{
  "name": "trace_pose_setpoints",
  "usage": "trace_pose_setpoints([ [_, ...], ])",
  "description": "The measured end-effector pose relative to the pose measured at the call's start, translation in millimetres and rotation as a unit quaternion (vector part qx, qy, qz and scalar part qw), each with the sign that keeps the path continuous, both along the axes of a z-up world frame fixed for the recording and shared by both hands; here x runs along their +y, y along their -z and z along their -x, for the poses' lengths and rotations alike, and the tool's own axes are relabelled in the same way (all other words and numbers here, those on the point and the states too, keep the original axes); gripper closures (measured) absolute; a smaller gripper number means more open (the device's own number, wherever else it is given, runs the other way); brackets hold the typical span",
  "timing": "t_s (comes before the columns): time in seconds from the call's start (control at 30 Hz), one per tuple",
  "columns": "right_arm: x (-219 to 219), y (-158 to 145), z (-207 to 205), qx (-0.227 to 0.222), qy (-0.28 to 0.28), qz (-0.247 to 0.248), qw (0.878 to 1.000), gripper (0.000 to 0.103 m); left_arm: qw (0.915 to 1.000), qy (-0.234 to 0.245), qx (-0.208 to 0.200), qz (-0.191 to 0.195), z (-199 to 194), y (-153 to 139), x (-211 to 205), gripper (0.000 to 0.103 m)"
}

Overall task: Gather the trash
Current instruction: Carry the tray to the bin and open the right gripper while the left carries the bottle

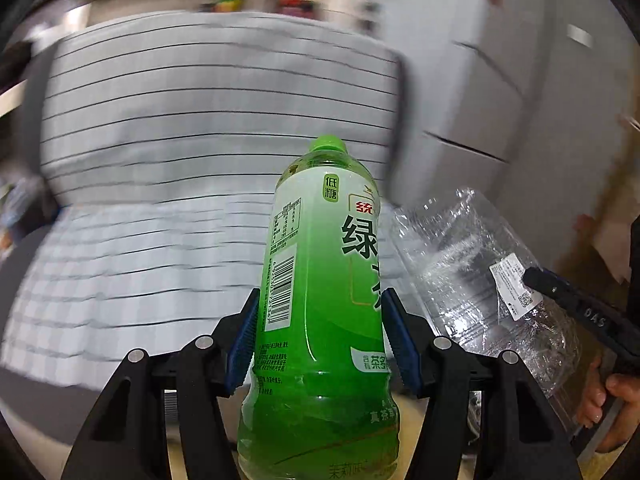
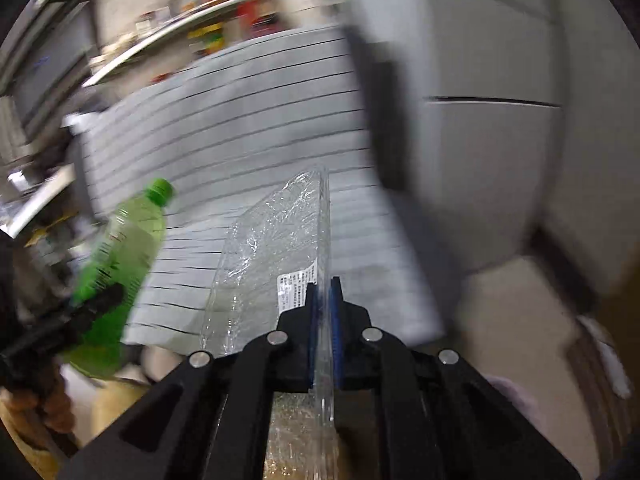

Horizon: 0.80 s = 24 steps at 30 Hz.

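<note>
My left gripper (image 1: 320, 300) is shut on a green tea bottle (image 1: 324, 280) with a green cap, its blue pads (image 1: 244, 340) pressed on both sides of the label. The bottle stands upright between the fingers. My right gripper (image 2: 325, 284) is shut on the thin edge of a clear plastic food box (image 2: 268, 256) with a white sticker. In the left wrist view the clear plastic box (image 1: 472, 264) hangs to the right, with the right gripper's finger (image 1: 568, 300) on it. The right wrist view shows the green bottle (image 2: 120, 264) at the left, blurred.
A grey surface with dark stripes (image 1: 200, 140) fills the background in both views, blurred. Grey cabinet doors (image 2: 488, 160) stand to the right. A metal shelf with colourful items (image 2: 192, 20) runs along the top. A hand (image 1: 612, 404) shows at the right edge.
</note>
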State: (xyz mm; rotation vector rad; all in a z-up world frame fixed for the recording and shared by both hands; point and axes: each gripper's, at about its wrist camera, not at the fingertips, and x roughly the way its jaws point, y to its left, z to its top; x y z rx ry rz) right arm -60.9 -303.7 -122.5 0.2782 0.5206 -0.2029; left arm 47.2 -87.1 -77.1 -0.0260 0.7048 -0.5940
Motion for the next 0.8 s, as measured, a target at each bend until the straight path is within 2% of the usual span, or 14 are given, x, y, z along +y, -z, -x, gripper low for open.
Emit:
trace_pose_setpoints([
  [0.1,-42.2,14.9,55.8,0.022,0.083,-0.004,0.996,0.096,0.9975,0.070,0.006,0.008,14.2,4.2,-49.8,0.044],
  [0.23,-80.9,40.7,108.8,0.050,0.159,-0.038,0.985,0.096,0.9916,0.129,0.011,0.000,28.8,5.5,-100.6,0.044],
  [0.33,-97.2,57.7,123.3,0.057,0.186,-0.068,0.979,0.096,0.9879,0.154,0.015,-0.008,36.2,7.1,-122.4,0.043],
  [0.47,-110.8,83.3,121.8,0.080,0.191,-0.113,0.972,0.096,0.9866,0.161,0.015,-0.019,43.8,11.5,-132.8,0.043],
  [0.5,-114.1,93.5,116.9,0.101,0.193,-0.121,0.968,0.085,0.9868,0.160,0.015,-0.022,43.2,12.3,-132.5,0.043],
  [0.53,-116.8,103.5,111.9,0.125,0.206,-0.126,0.962,0.061,0.9873,0.156,0.016,-0.025,42.3,13.5,-131.1,0.043],
  [0.57,-120.1,108.8,110.5,0.134,0.216,-0.127,0.959,0.053,0.9879,0.152,0.018,-0.027,40.8,15.3,-128.8,0.043],
  [0.67,-116.2,112.8,105.0,0.136,0.223,-0.109,0.959,0.051,0.9887,0.145,0.020,-0.035,37.7,18.3,-130.2,0.043],
  [0.8,-100.7,100.6,96.9,0.119,0.197,-0.080,0.970,0.051,0.9887,0.142,0.029,-0.038,36.7,24.4,-127.4,0.043],
])
